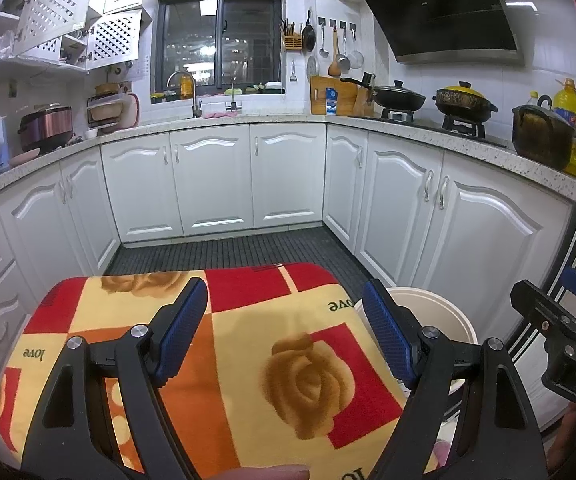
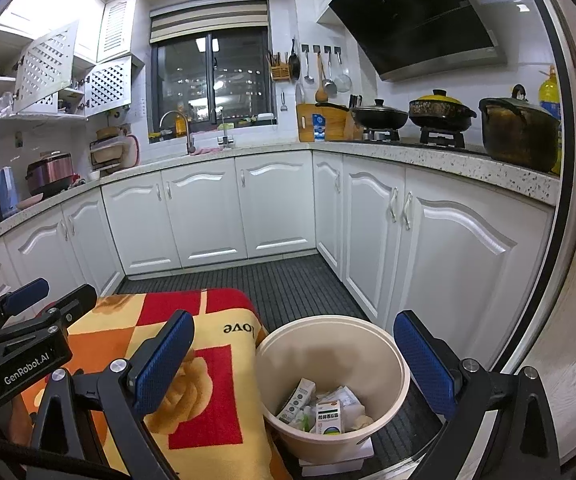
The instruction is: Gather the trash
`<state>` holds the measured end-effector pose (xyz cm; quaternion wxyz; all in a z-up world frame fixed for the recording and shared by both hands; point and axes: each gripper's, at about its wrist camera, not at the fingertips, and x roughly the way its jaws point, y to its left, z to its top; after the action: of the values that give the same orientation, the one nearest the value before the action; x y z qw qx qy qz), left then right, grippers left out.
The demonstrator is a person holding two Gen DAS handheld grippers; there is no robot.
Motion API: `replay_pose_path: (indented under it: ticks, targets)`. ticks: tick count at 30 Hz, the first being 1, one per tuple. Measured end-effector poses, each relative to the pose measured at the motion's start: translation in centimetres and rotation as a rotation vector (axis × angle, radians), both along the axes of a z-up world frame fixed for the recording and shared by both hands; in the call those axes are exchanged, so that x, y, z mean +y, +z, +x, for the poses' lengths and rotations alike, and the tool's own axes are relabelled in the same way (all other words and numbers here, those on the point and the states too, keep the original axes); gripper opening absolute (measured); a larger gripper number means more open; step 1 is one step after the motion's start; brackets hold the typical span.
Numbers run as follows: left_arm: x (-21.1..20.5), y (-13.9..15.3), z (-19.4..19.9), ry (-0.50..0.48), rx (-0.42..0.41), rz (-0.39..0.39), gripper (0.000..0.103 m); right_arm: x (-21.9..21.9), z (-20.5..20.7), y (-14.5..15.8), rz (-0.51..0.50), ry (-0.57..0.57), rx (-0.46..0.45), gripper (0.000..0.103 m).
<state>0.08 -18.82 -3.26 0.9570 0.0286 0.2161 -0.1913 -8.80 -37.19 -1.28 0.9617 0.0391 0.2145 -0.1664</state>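
step: looked near done, no trash seen on cloth-covered worktop (image 1: 248, 320) | trash: boxes (image 2: 328, 416) lay in bin (image 2: 402, 364) beside worktop | L tool (image 1: 284, 332) & R tool (image 2: 294, 364) both released, empty | next: prob. scan for leftovers, else stop

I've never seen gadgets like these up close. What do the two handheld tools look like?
Each tool, left and right, has black angular arms with silver pivot bolts and two flat fingers faced with textured blue pads. White lettering reads "GenRobot.AI" on the left tool's body and "DAS" on the right's.
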Motion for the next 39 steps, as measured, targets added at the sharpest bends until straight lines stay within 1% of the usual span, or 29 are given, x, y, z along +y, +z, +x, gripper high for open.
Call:
replay_pose_path:
  ticks: [24,39]
  targets:
    - [0.11,0.09,0.08,0.004,-0.001,0.004,0.079,0.42,0.28,-0.73,0.001,0.000,0.012,0.099]
    - [0.26,0.10,-0.02,-0.011,0.007,0.009,0.079,0.54,0.06,-0.95,0.000,-0.004,0.016,0.099]
